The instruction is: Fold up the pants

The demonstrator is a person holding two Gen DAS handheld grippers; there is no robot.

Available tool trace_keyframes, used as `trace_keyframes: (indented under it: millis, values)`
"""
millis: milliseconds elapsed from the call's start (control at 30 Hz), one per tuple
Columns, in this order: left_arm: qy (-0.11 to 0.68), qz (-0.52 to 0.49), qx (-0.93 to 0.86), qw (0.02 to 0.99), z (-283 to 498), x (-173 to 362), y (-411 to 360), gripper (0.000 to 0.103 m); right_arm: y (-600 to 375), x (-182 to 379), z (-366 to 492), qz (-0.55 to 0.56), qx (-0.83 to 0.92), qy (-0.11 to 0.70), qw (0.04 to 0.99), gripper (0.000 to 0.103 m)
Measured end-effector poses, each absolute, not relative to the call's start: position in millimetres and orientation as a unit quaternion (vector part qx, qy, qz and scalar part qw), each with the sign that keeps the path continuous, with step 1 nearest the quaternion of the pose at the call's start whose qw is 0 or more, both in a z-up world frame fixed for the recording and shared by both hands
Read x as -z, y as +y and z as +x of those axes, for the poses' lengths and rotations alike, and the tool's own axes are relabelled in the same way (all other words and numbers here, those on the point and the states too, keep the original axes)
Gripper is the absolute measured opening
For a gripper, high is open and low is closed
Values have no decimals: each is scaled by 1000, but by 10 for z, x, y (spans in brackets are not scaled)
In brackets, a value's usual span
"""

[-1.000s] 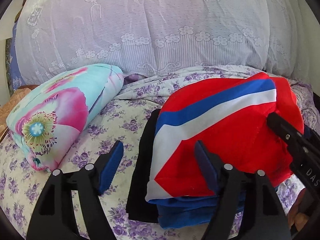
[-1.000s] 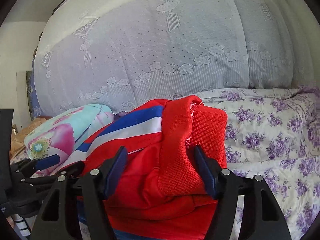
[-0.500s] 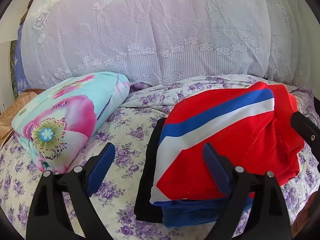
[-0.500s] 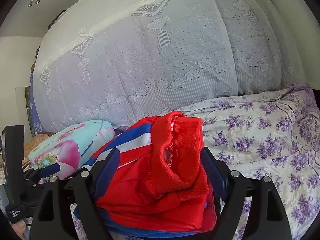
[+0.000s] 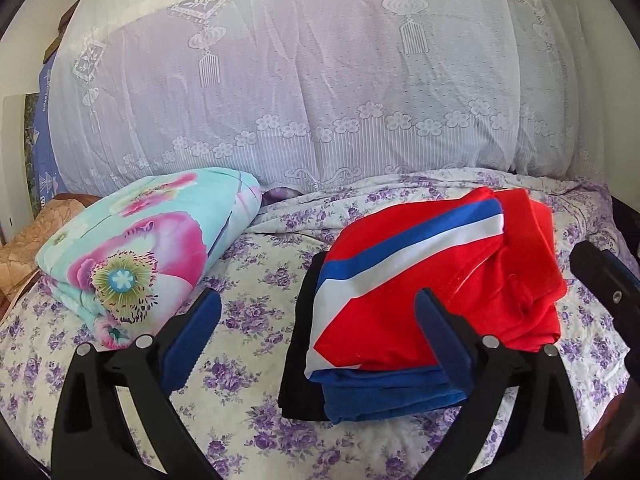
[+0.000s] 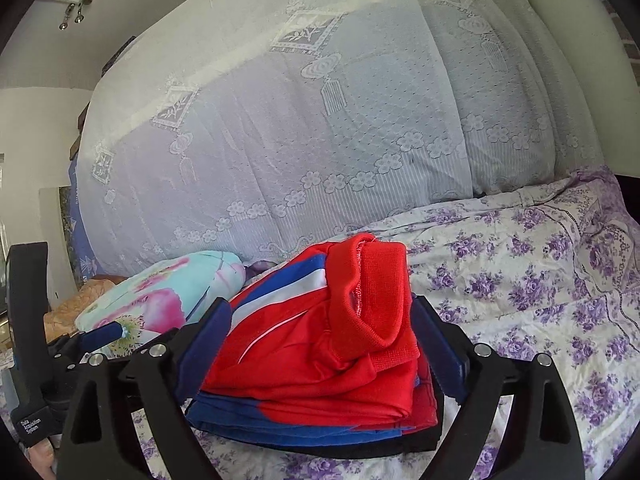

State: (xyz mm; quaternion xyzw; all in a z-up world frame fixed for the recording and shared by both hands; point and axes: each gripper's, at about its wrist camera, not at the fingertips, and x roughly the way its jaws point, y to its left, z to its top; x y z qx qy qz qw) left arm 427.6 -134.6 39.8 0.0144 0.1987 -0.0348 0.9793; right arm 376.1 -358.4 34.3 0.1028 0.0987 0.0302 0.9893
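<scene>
Left wrist view first. Left gripper [image 5: 318,332] spread wide and opening further, nothing pinched between the blue pads [image 5: 192,336]. Folded pants [image 5: 432,280], red with a blue and white stripe, sitting just ahead of the right-hand finger and partly behind it, not gripped. Underneath them a blue folded layer [image 5: 384,394] and a black garment [image 5: 298,360] poking out toward the gap between the fingers. All of that on the purple-flowered bedsheet [image 5: 248,288]. Off past the left-hand finger, a rolled floral blanket [image 5: 148,240] in turquoise and pink, well apart from the pants. Big lace-covered pile [image 5: 320,80] filling the back. At the right edge, beyond the right-hand finger, a bit of the other black gripper.

Right wrist view. Right gripper [image 6: 322,344] also wide and opening, pads on either side of the folded pants [image 6: 320,352] but not squeezing them. Red knit waistband [image 6: 376,292] bunched on top, closer to the right-hand finger. Blue and black layers under the stack, down near the fingertips. Floral blanket [image 6: 160,296] beyond the left-hand finger, with the left gripper [image 6: 100,334] in front of it. Flowered sheet [image 6: 540,280] spreading out past the right-hand finger.
</scene>
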Motion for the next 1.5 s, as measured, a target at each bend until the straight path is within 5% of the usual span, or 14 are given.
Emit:
trace_keyframes:
  millis: [533,1000,1500]
  values:
    - [212,-9,36,977,3236,-475,-930,98,-3591,-510,2818,155,-40,81,984,97]
    - [207,-22,28,978,1769,-496,-526,98,-3443,-822,1107,121,-38,39,991,99]
    - [81,-5,48,996,-127,-1448,-462,98,-3295,-1776,-1179,23,11,-42,999,99]
